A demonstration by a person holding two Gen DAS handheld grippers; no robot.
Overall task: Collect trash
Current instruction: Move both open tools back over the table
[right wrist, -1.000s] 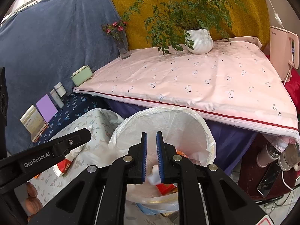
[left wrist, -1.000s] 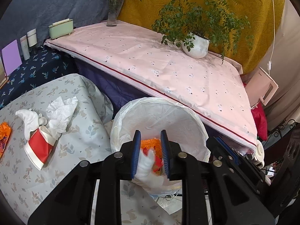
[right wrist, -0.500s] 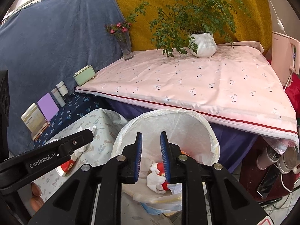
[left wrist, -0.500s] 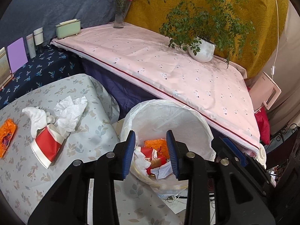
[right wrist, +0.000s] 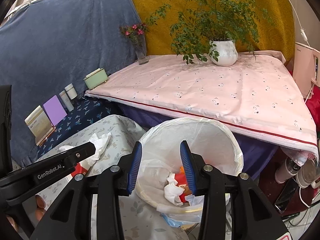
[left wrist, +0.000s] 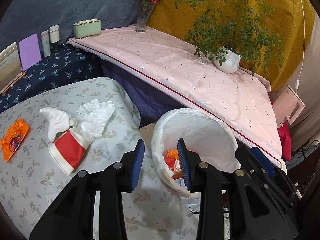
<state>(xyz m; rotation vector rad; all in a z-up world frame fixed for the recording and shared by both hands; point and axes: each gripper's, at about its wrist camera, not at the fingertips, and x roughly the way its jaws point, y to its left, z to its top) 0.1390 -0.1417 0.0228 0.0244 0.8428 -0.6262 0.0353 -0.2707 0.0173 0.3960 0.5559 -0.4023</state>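
Note:
A white-lined trash bin [left wrist: 200, 132] stands beside the leaf-patterned table [left wrist: 30, 180]; it holds crumpled tissue [right wrist: 172, 188] and red and orange wrappers [right wrist: 183, 177]. My left gripper [left wrist: 161, 164] is open and empty over the table's edge by the bin's rim. My right gripper [right wrist: 161, 167] is open and empty above the bin [right wrist: 200, 138]. On the table lie a red-and-white paper cup [left wrist: 68, 154], white tissues [left wrist: 96, 116] and an orange wrapper [left wrist: 15, 136].
A pink-covered table [left wrist: 180, 66] behind the bin carries a potted plant [left wrist: 228, 58], a flower vase [left wrist: 143, 18] and a green box [left wrist: 87, 28]. Books and bottles [left wrist: 30, 48] stand at left. A phone and cups [right wrist: 290, 172] lie at lower right.
Both grippers opened; the left one let go of a white tissue, which now lies in the bin. The left gripper drew back to the left, toward the table.

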